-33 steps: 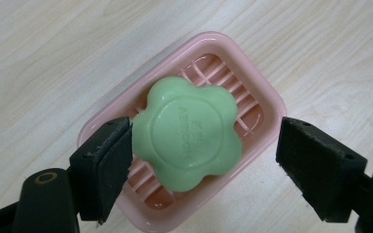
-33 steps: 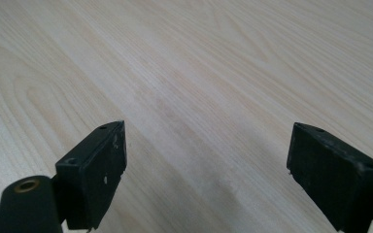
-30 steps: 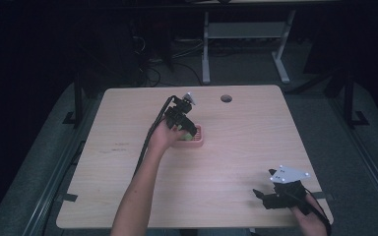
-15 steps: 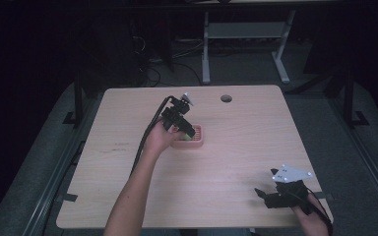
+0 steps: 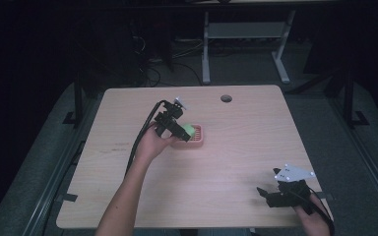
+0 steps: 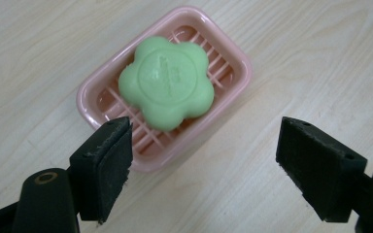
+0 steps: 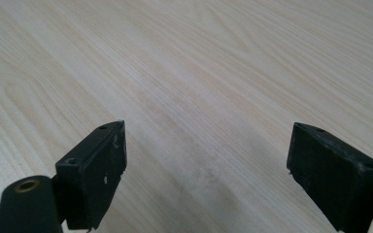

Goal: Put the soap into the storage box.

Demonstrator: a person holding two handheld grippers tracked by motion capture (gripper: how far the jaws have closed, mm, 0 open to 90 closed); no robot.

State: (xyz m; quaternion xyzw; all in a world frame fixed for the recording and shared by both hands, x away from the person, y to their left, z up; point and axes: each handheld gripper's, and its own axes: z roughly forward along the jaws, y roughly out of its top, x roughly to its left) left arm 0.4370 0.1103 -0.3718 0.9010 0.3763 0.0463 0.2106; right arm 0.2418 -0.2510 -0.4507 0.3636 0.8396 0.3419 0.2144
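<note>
A green flower-shaped soap [image 6: 167,88] lies in a pink ribbed soap dish [image 6: 233,60] on the wooden table. From above, the soap [image 5: 188,130] and dish [image 5: 197,139] sit near the table's middle. My left gripper [image 5: 177,129] hovers just left of the dish; in its own view the left gripper [image 6: 209,160] is open, its jaws spread wide on the near side of the dish, nothing between them. My right gripper [image 5: 270,194] rests near the table's front right corner, and the right gripper [image 7: 206,172] is open over bare wood.
A round cable hole [image 5: 226,98] is in the table top [image 5: 256,147] near its far edge. A black cable [image 5: 140,137] trails from the left gripper toward the table's left side. A white frame [image 5: 246,37] stands on the floor behind the table.
The left gripper has drawn back slightly to the left from the dish, uncovering the green soap. The right gripper has stayed put.
</note>
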